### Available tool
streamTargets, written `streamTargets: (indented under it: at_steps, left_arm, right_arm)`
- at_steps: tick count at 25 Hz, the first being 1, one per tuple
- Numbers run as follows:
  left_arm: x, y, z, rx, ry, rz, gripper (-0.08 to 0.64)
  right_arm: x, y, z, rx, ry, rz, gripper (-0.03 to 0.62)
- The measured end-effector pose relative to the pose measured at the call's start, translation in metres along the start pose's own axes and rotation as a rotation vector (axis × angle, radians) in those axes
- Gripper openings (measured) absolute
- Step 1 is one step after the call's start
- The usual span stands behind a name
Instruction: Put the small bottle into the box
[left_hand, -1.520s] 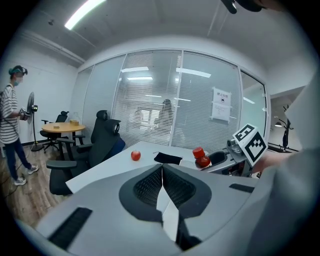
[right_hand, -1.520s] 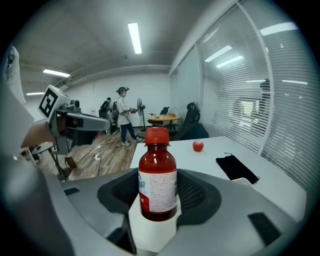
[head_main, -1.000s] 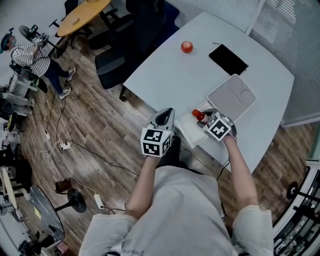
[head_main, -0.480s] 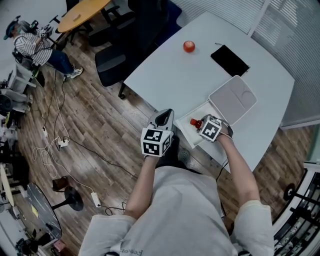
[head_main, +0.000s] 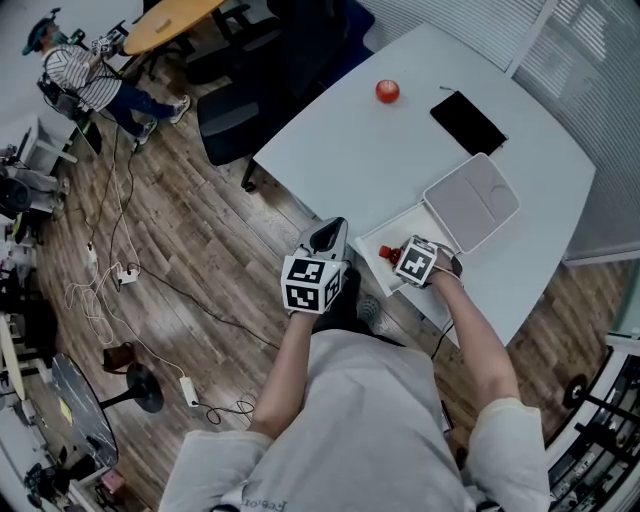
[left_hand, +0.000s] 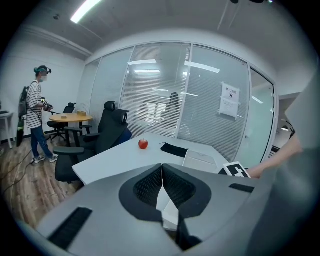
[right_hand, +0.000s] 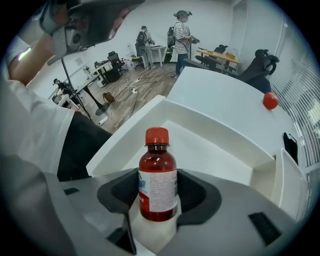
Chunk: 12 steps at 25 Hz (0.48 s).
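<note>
No text, brand or number can be read in any view. The small bottle (right_hand: 157, 175) carries a white label (right_hand: 159, 190) with fine print too small to make out. A paper notice (left_hand: 229, 100) on the glass wall (left_hand: 200, 100) shows print that is not legible.

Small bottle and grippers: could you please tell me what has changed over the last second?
The right gripper, shut on the small bottle, has shifted slightly left and nearer the person over the open box. The left gripper, shut and empty, the box and the apple stayed put.
</note>
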<state>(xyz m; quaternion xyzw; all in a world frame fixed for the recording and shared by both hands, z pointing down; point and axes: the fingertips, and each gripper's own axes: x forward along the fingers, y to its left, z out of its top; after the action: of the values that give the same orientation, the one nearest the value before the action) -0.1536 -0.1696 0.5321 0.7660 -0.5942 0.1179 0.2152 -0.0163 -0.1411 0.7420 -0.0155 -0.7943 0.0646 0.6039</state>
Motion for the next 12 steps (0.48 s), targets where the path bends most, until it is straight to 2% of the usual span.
streamTargets:
  at_steps: [6,12]
  left_arm:
    - [-0.006,0.001,0.002,-0.010,-0.003,0.007,0.028]
    - [-0.006,0.003,0.000,-0.013,0.003,0.003,0.028]
  right_arm:
    - [0.000,0.008,0.004,0.015,-0.033,0.038,0.233]
    - [-0.001,0.009,0.003,0.082,-0.057,0.033,0.229]
